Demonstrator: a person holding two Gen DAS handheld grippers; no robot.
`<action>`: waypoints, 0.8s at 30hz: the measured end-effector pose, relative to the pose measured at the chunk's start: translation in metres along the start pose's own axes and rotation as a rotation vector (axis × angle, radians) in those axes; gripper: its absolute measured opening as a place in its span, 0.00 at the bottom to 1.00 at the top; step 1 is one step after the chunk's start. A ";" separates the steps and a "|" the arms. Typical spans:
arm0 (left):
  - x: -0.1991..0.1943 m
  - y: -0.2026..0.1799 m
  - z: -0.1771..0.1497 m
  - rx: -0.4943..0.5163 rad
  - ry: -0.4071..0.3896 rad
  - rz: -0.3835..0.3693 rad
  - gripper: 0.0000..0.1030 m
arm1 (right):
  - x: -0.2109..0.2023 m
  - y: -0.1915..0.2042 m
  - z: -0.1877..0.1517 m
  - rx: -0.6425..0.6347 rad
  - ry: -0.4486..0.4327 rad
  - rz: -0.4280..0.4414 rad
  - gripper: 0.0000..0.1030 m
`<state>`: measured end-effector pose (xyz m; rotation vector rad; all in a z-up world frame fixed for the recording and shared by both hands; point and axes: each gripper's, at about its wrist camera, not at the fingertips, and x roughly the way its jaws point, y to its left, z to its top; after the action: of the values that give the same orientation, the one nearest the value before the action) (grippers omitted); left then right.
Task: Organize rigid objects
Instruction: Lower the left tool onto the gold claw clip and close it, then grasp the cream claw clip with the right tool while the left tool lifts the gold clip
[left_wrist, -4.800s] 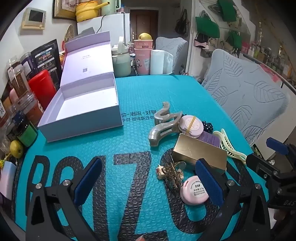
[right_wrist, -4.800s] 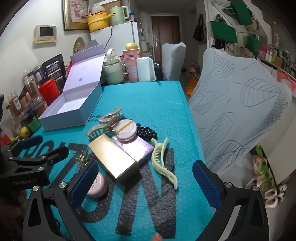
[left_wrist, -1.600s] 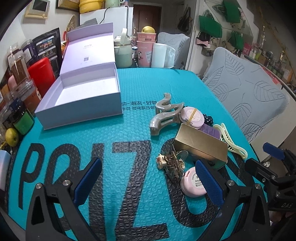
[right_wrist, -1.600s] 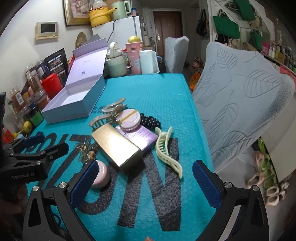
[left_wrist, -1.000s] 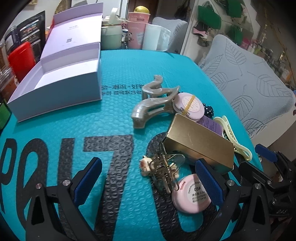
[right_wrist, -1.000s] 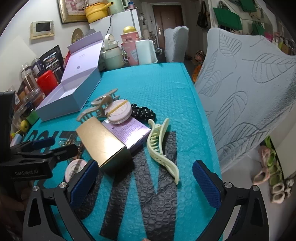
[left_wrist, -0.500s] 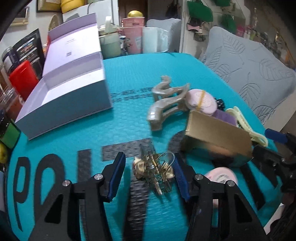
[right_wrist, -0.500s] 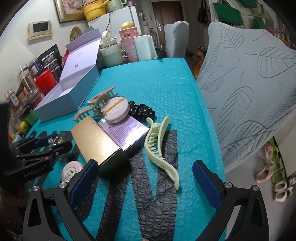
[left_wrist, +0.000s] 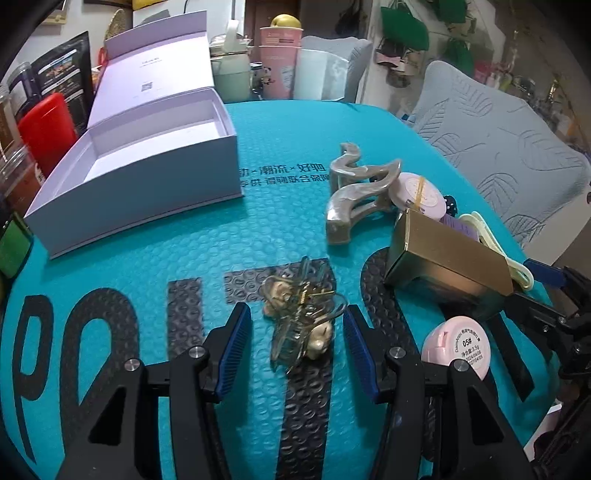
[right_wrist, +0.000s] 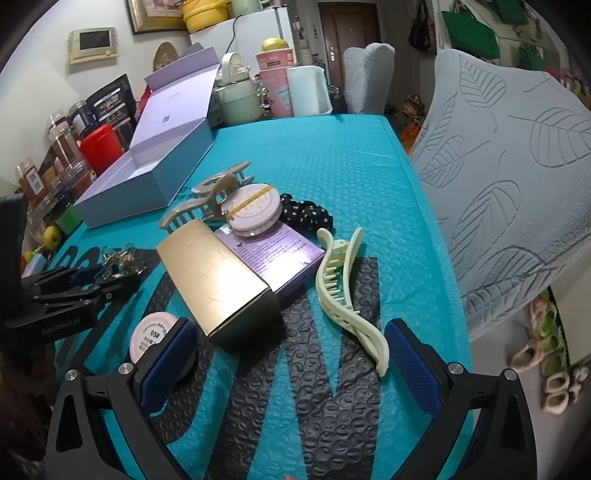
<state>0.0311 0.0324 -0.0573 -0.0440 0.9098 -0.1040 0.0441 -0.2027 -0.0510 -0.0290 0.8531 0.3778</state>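
My left gripper (left_wrist: 295, 343) is half closed around a small gold wire hair clip (left_wrist: 299, 314) lying on the teal mat; the pads stand a little off its sides. It also shows in the right wrist view (right_wrist: 118, 264). My right gripper (right_wrist: 288, 347) is open and empty above a gold box (right_wrist: 218, 273) and a pale green claw clip (right_wrist: 347, 295). An open white box (left_wrist: 147, 147) sits at the far left. A beige claw clip (left_wrist: 356, 195), a pink round compact (left_wrist: 458, 349), a banded pink tin (right_wrist: 255, 210) and a purple box (right_wrist: 273, 254) lie nearby.
A black dotted scrunchie (right_wrist: 304, 214) lies behind the purple box. Jars and a red container (left_wrist: 48, 129) line the left edge. Cups and a kettle (left_wrist: 231, 72) stand at the far end. A grey leaf-patterned chair (right_wrist: 517, 166) is at the right.
My left gripper moved forward over the gold wire clip and narrowed its jaws around it. My right gripper lowered slightly toward the gold box and stayed open.
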 end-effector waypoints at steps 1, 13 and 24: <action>0.001 -0.001 0.001 0.006 0.000 0.007 0.51 | 0.000 -0.001 0.000 0.004 0.002 -0.001 1.00; 0.005 0.002 0.007 -0.018 -0.004 0.020 0.35 | -0.009 -0.001 0.003 -0.027 -0.024 -0.025 1.00; -0.013 0.012 -0.006 -0.037 0.000 0.006 0.35 | -0.011 0.008 0.003 -0.030 -0.049 -0.005 0.99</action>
<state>0.0190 0.0455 -0.0519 -0.0757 0.9116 -0.0814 0.0373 -0.1987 -0.0394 -0.0492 0.7990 0.3855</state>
